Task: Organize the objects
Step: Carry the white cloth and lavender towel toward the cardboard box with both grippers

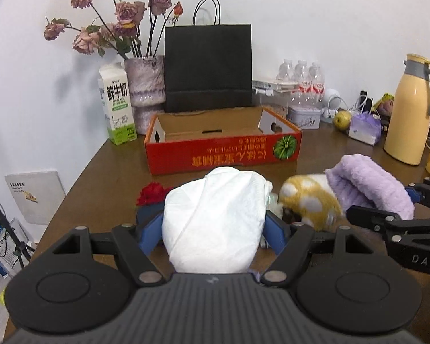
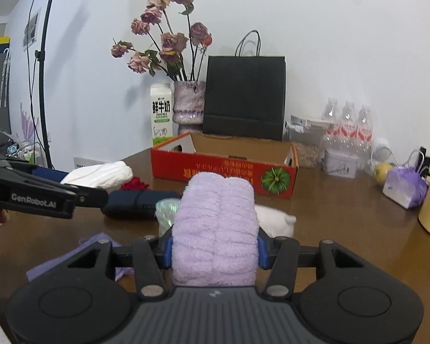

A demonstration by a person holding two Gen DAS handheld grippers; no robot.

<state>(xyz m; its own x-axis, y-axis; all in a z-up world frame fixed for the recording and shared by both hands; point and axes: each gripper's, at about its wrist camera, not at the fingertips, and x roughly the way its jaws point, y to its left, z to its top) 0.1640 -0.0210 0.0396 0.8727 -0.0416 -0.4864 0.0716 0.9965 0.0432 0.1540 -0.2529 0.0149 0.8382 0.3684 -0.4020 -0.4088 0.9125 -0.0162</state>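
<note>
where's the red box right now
In both views the red box sits open on the table, in front of the black bag, right of the milk carton.

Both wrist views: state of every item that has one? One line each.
left gripper: shut on white cloth bundle
right gripper: shut on folded purple towel
red cardboard box: open on top, print upside down, nothing seen inside
black paper bag: upright, handles up
milk carton: upright, closed
yellow thermos: upright, lid closed
roses: wilted, in vase
</note>
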